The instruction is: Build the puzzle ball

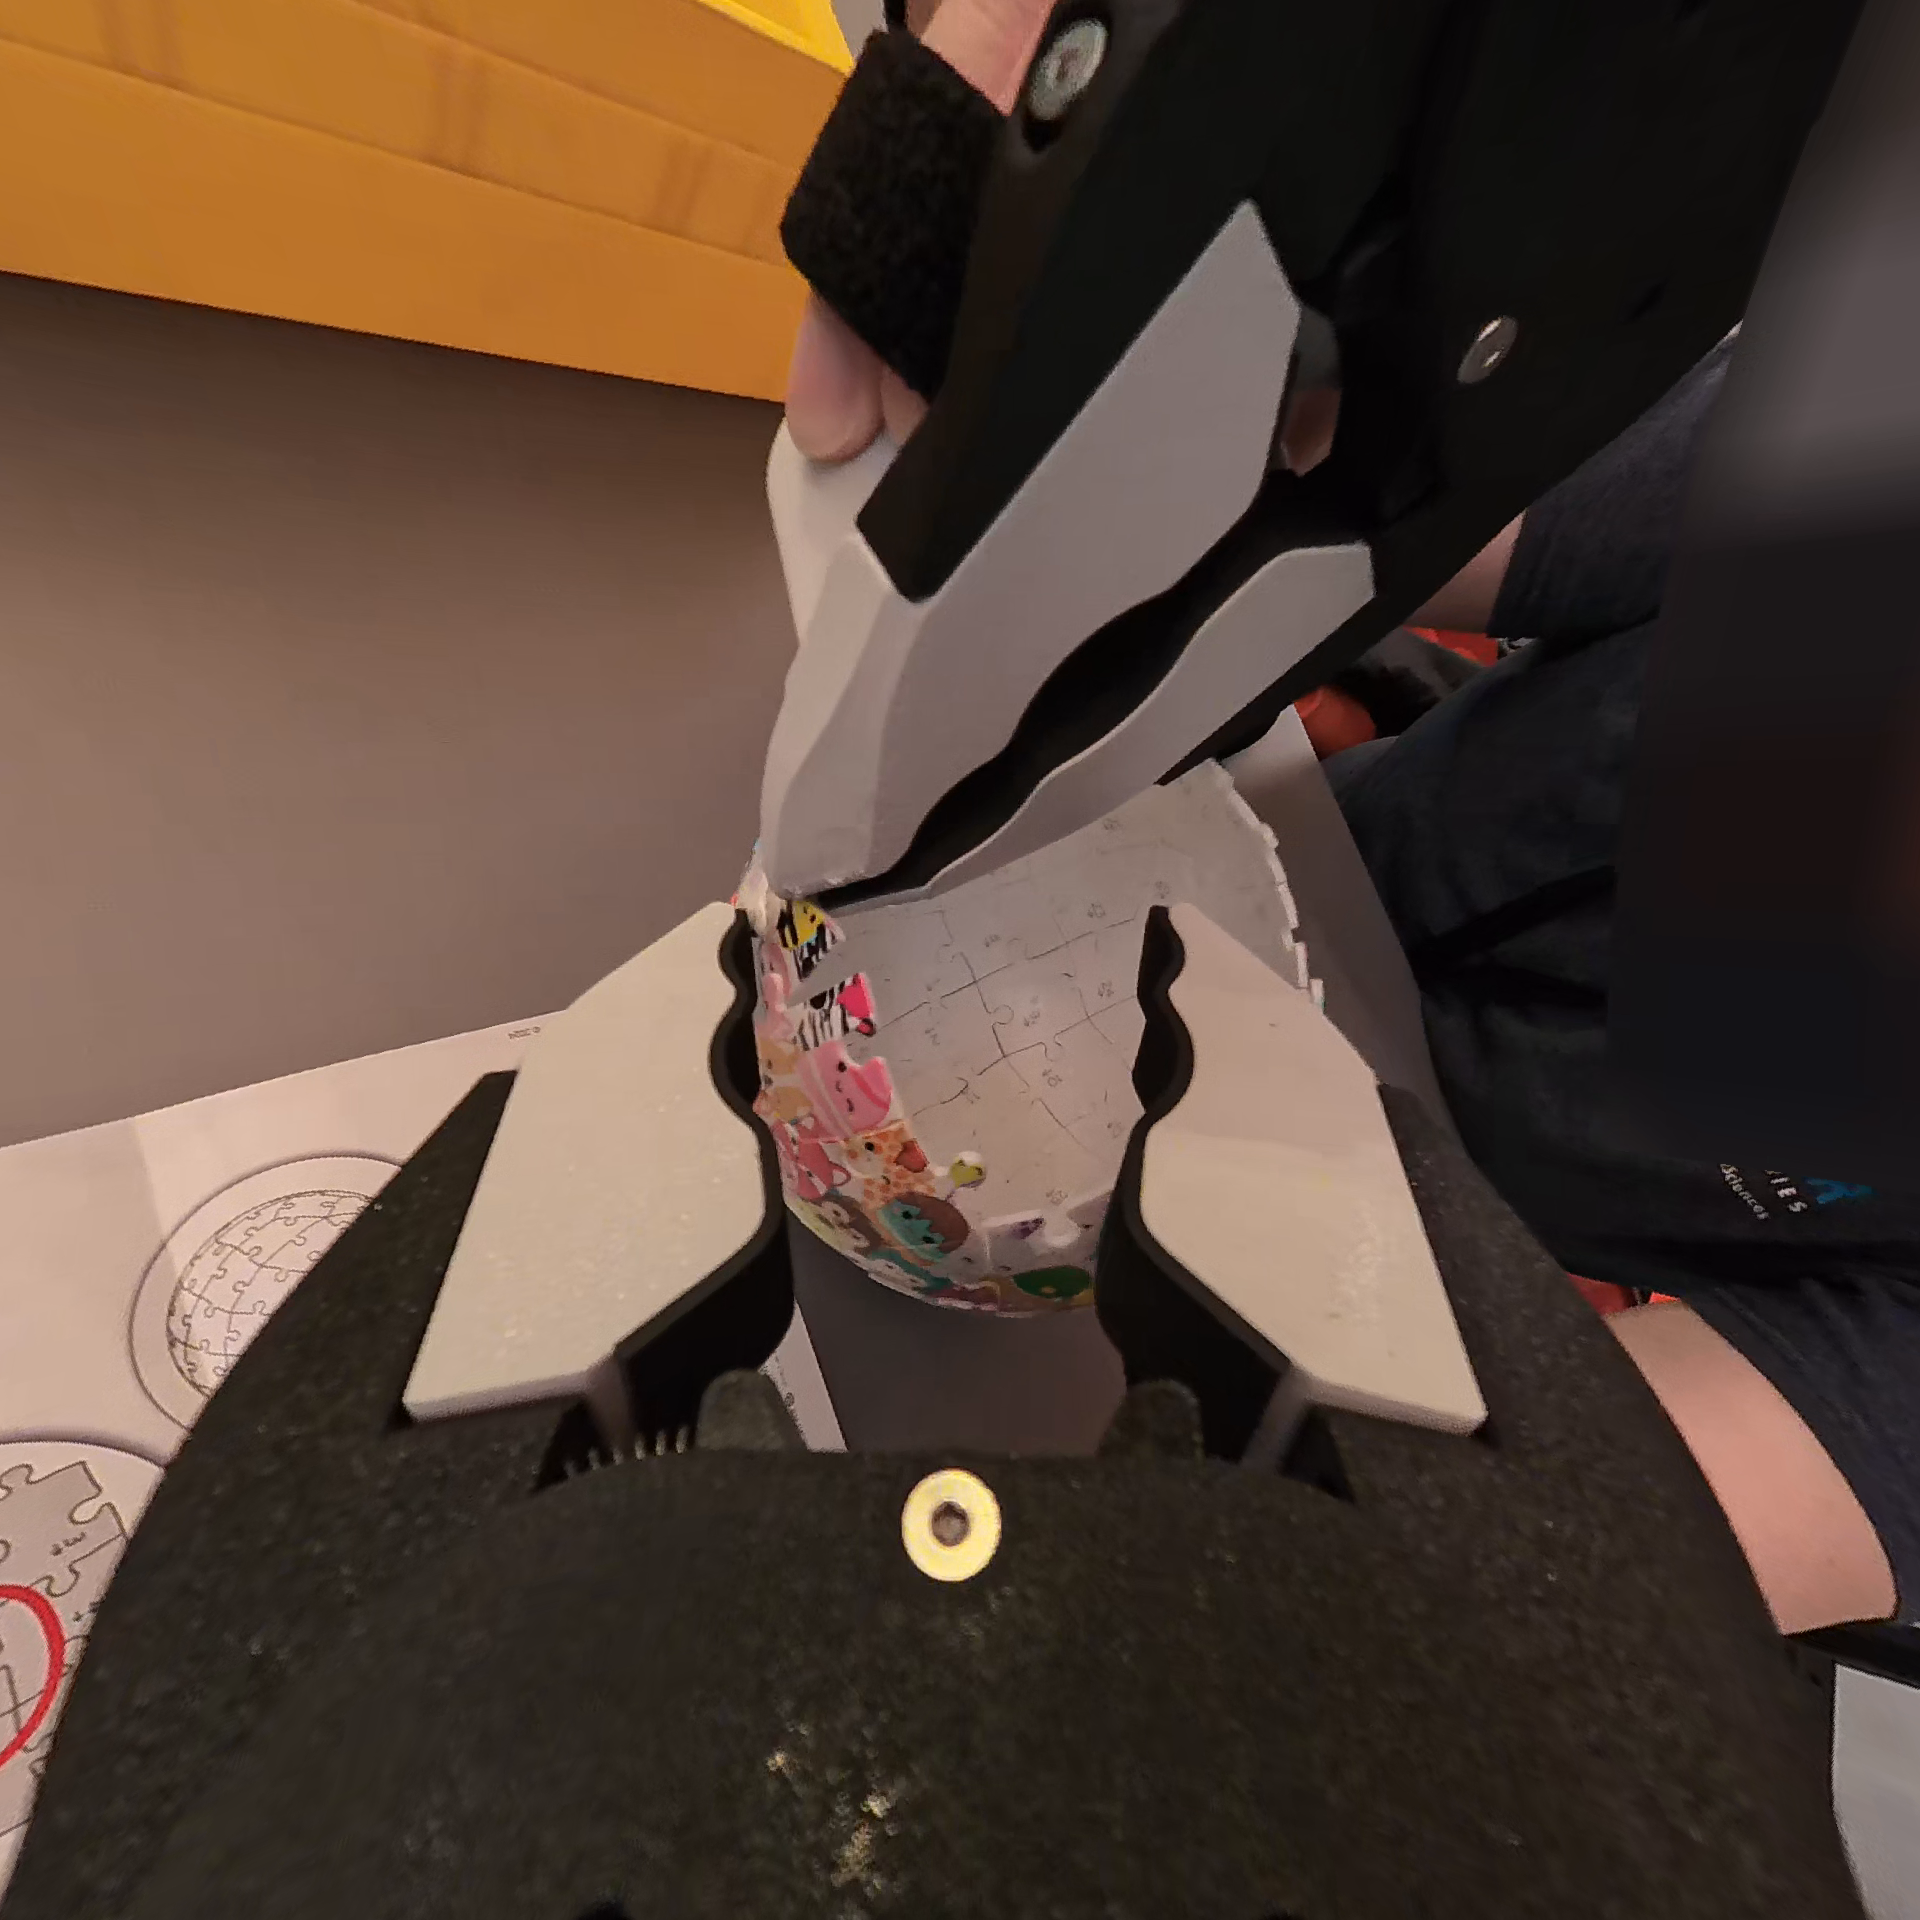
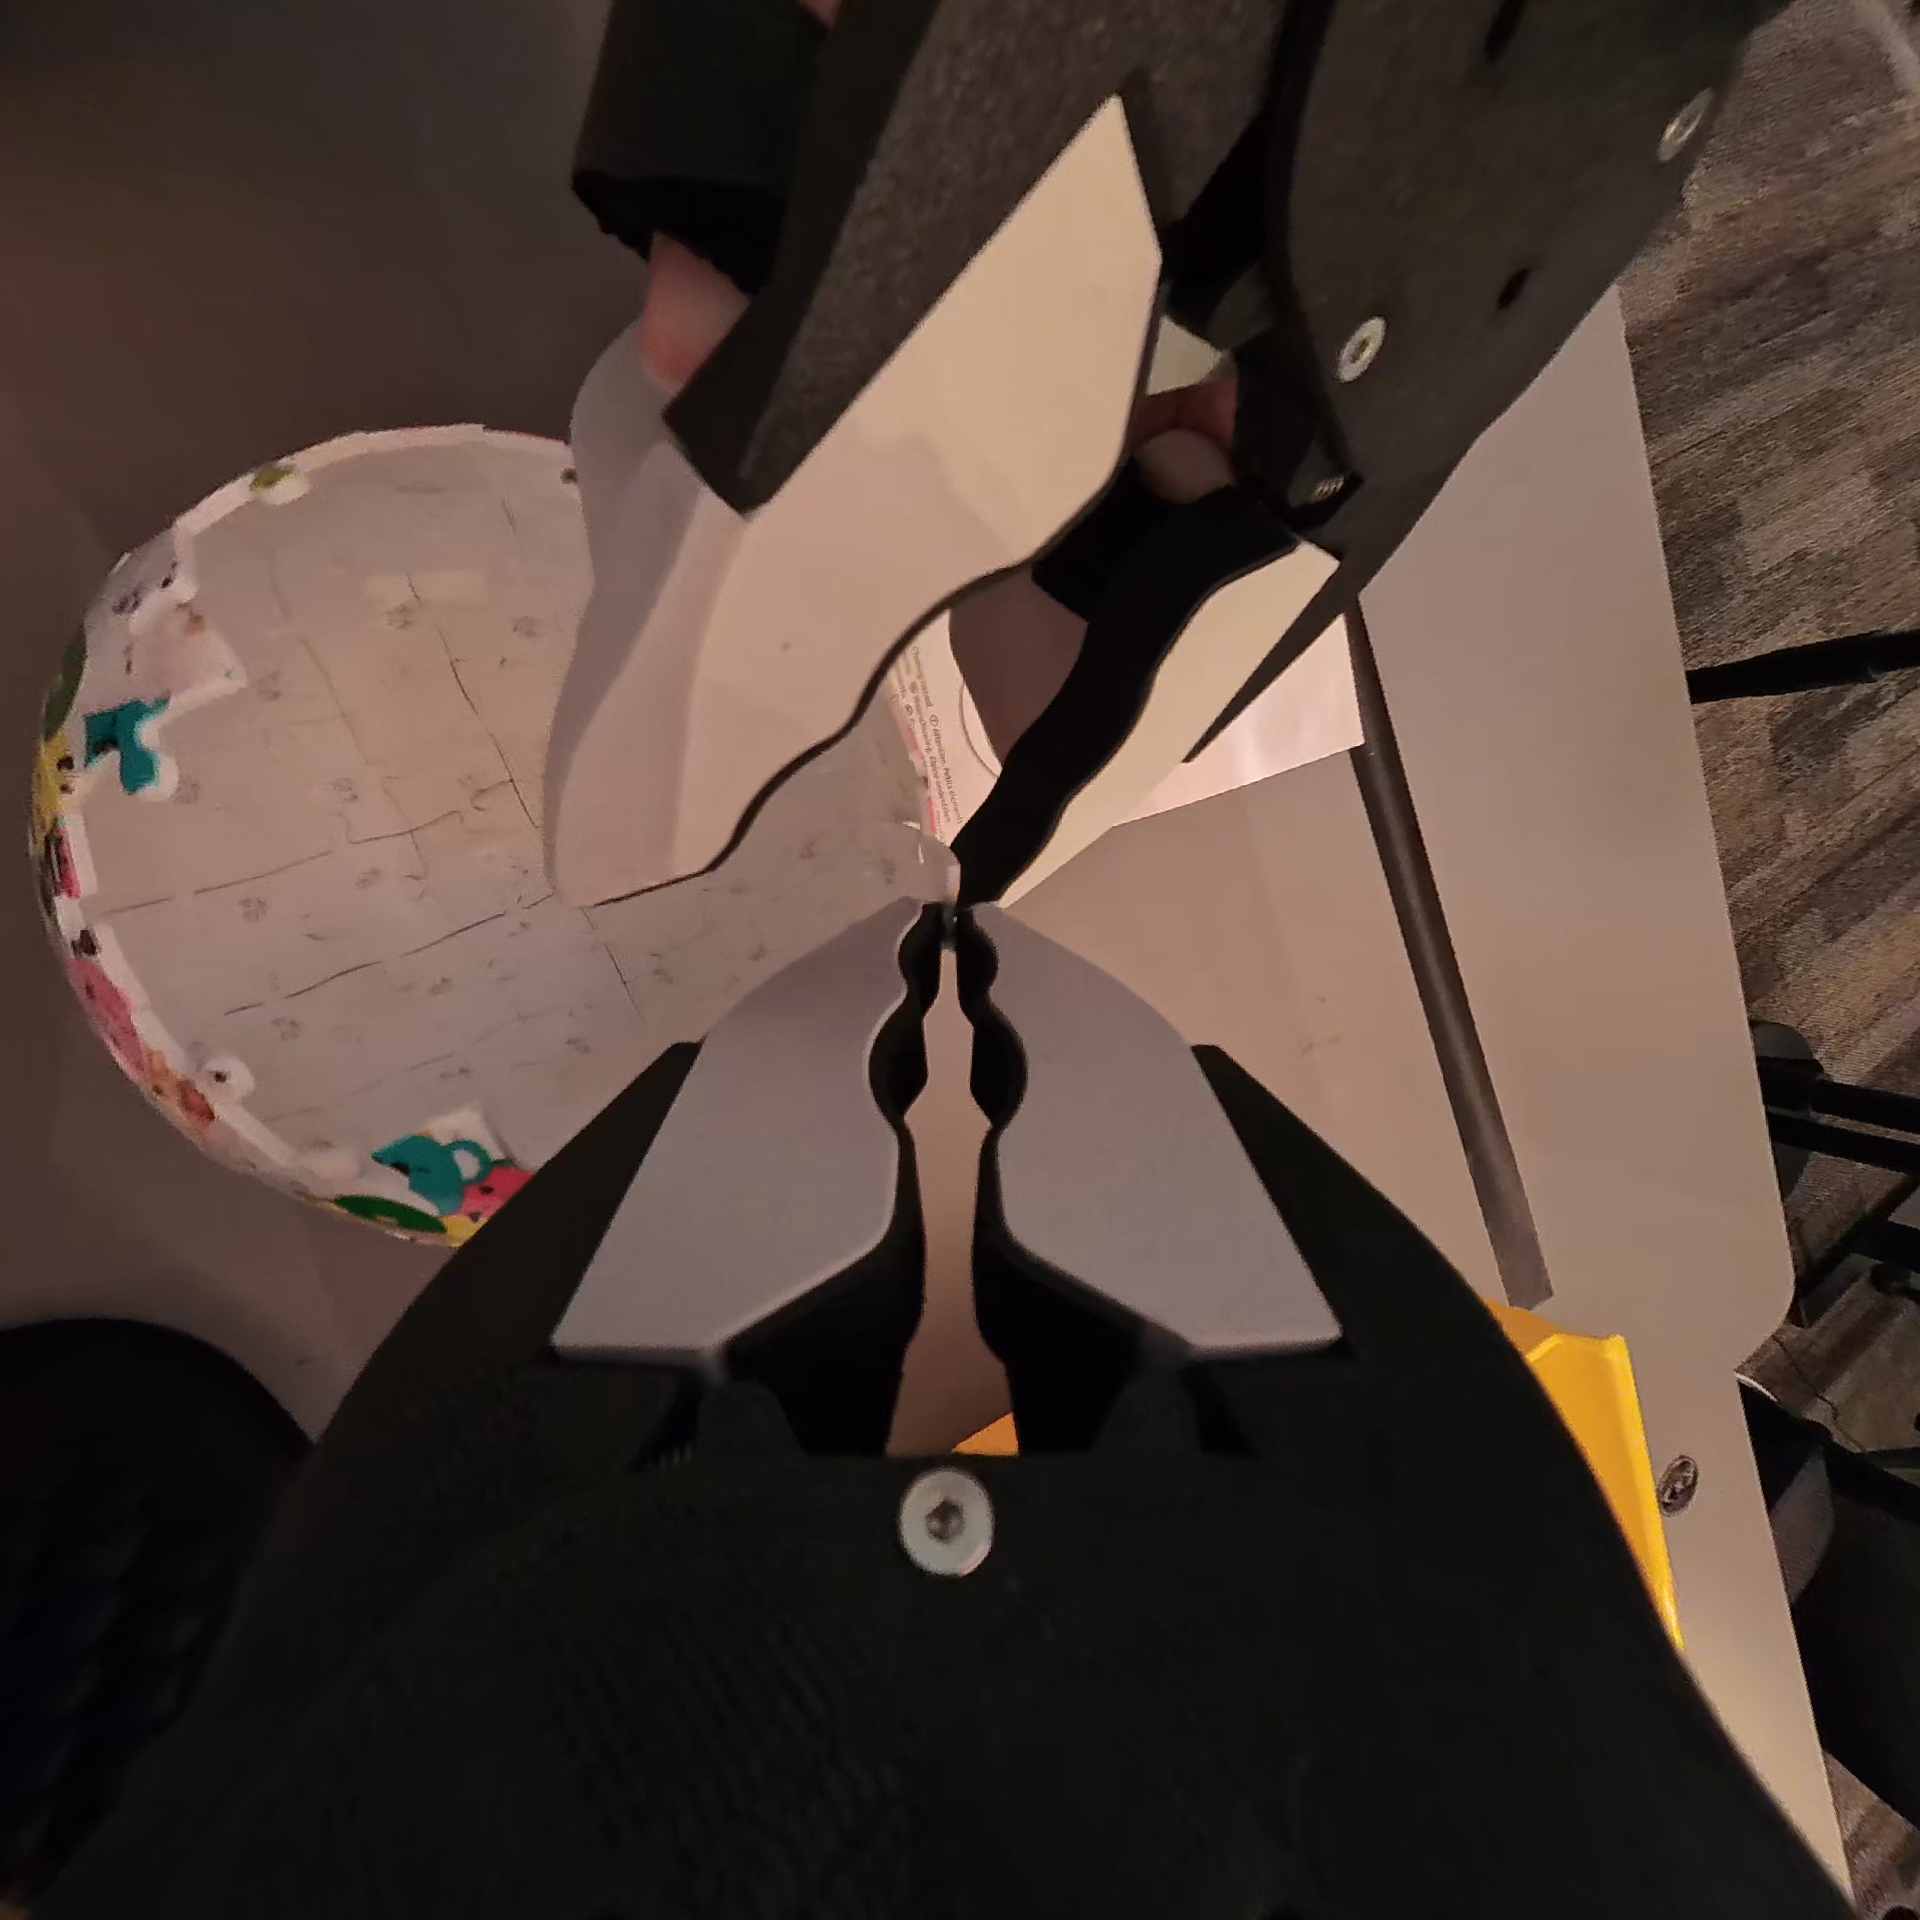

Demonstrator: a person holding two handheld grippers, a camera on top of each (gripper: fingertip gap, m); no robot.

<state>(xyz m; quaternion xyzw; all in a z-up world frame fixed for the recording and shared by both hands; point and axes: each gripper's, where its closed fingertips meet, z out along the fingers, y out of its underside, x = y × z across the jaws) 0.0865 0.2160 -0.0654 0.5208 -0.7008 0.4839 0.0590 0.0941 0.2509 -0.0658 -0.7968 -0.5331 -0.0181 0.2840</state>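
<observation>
The puzzle ball (image 1: 997, 1049) is a partly built shell, coloured cartoon pictures outside and white numbered pieces inside. My left gripper (image 1: 945, 925) straddles it, the left finger against the coloured wall and the right finger in front of the white inside, jaws held wide apart by the shell. In the right wrist view the ball (image 2: 343, 831) lies left, with the left gripper (image 2: 842, 883) over its rim. My right gripper (image 2: 951, 916) is shut at the rim on a small puzzle piece (image 2: 950, 928), mostly hidden. It comes down from the top in the left wrist view (image 1: 821, 888).
A printed instruction sheet (image 1: 260, 1247) lies on the grey table (image 1: 364, 675) at the lower left. A yellow bin (image 1: 416, 156) stands behind and also shows in the right wrist view (image 2: 1579, 1455). A person's dark clothing (image 1: 1662, 935) fills the right. A white tabletop (image 2: 1558, 935) borders carpet (image 2: 1818, 520). Both grippers' tips are close together, under 4 cm apart.
</observation>
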